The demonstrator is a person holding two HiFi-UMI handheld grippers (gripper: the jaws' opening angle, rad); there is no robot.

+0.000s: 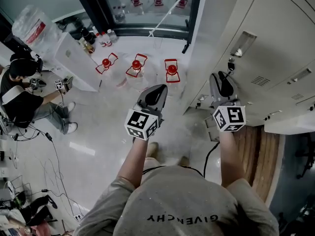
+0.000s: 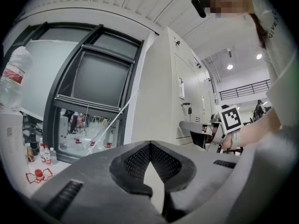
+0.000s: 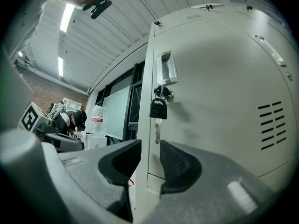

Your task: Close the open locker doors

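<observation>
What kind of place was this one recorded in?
Likely an indoor lab or workshop with a locker area: a bank of pale grey metal lockers stands on the right, a key with a black fob hangs in one lock, and a person in dark clothes sits working at the left.

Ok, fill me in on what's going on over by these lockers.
A person stands at a bank of pale lockers with a two-jaw gripper in each hand. The right gripper has its jaws apart, lined up on the edge of a locker door with a key hanging from its lock; the pads do not appear to press on it. The left gripper is shut and empty, aimed toward the window.
</observation>
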